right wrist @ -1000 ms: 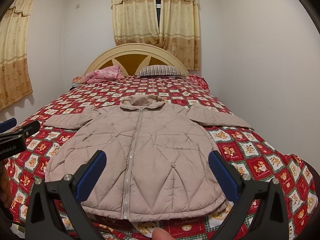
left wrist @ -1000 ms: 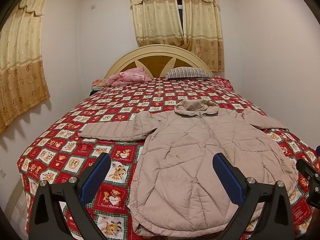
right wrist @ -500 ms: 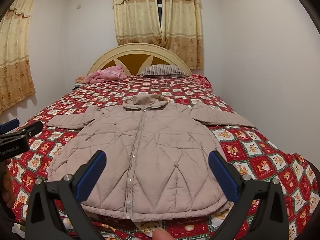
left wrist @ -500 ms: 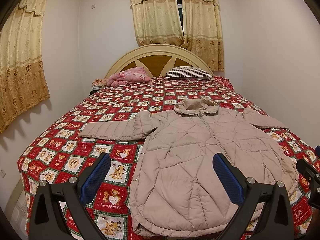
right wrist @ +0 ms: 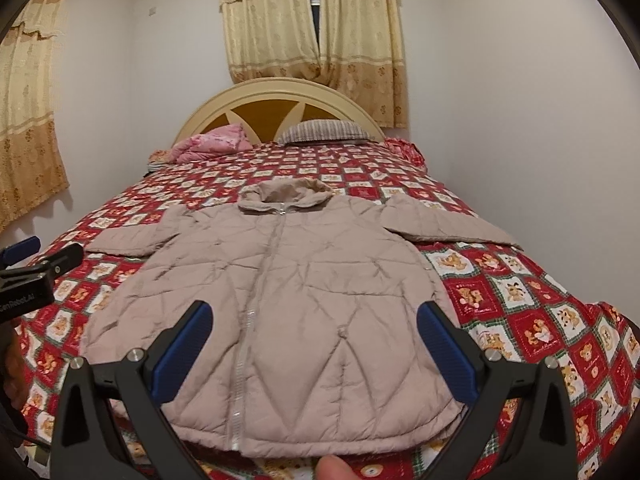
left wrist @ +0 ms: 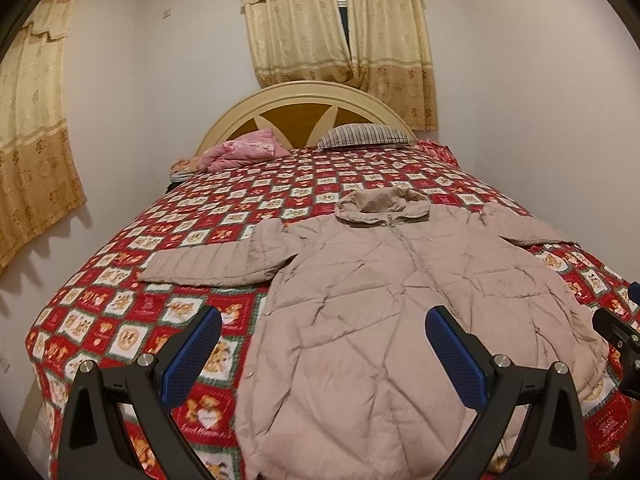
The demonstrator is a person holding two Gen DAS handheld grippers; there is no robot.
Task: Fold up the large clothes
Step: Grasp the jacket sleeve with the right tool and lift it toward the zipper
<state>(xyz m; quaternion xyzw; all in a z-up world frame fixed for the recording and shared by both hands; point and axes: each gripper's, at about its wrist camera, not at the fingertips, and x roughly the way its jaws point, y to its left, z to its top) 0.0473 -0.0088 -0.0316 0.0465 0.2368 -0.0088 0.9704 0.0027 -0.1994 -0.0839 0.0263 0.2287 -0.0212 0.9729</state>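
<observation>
Beige jacket (right wrist: pixel 280 292) flat on bed (right wrist: pixel 520 292), zipped, sleeves out. Left gripper (left wrist: pixel 322 354), right gripper (right wrist: pixel 312 344): jaws spread, empty, near hem.

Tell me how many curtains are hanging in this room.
2. One curtain hangs on the far wall above the headboard; the other curtain hangs on the left wall. More may lie outside the view.

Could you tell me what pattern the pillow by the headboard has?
The pillow has narrow stripes, clearest in the left wrist view.
</observation>
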